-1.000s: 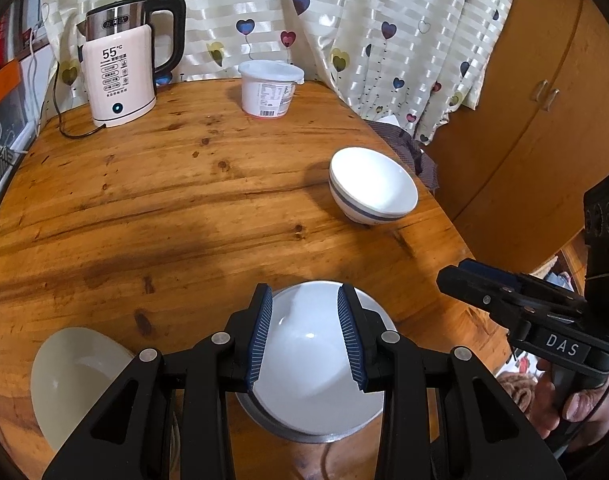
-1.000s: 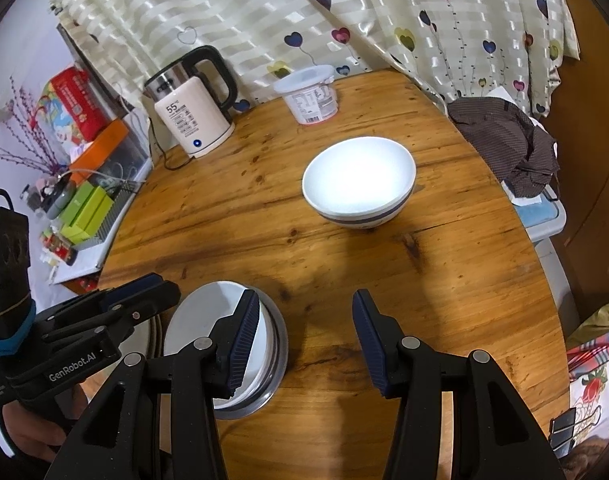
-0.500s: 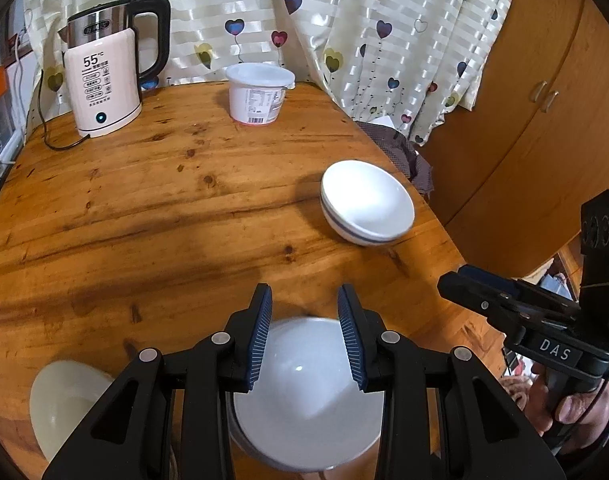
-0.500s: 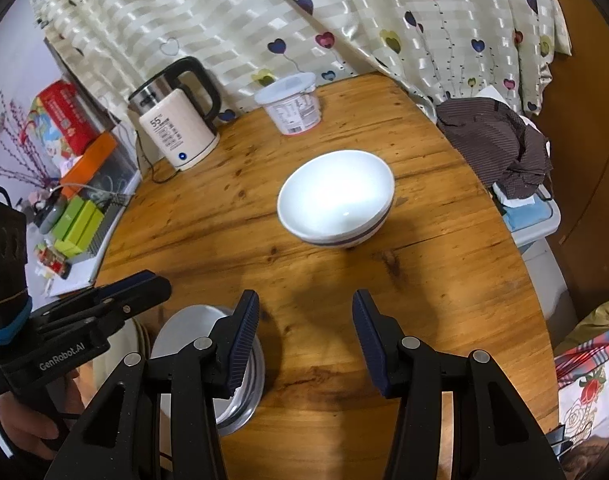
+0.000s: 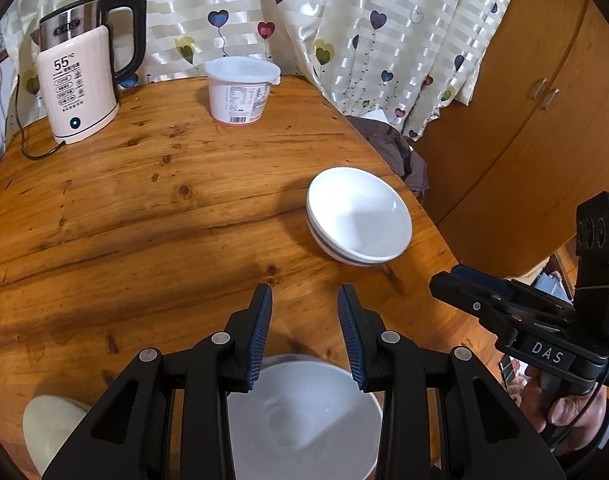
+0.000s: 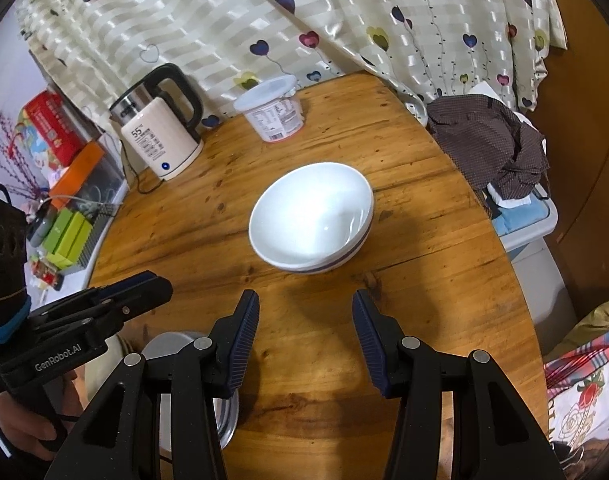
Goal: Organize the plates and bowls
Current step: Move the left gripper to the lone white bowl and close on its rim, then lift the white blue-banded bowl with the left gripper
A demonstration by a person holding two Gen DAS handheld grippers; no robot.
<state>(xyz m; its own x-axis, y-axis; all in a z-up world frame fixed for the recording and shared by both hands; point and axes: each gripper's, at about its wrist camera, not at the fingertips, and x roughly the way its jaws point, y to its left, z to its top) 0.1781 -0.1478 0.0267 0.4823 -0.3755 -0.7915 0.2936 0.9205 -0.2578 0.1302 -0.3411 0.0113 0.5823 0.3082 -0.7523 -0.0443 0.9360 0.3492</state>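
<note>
- The striped bowl [image 6: 310, 218] sits on the worktop [image 6: 424, 280] ahead of the right fingers [image 6: 362, 322], not touched.
- Right gripper [image 6: 305, 324]: released, empty. Best to straddle the near rim squarely before closing.
- Left gripper [image 5: 304, 328]: released, empty above a white bowl [image 5: 304, 416] just below its fingers.

We hold our left gripper [image 5: 304, 322] level and pointing forward, its two blue-padded fingers [image 5: 260, 332] parted with nothing between them. Our right gripper [image 6: 306, 334] points forward too, its jaws spread wider and also empty. Each sits off to the other's side, and a hand [image 5: 564, 412] wraps the right gripper's handle from below, just behind its body.
</note>
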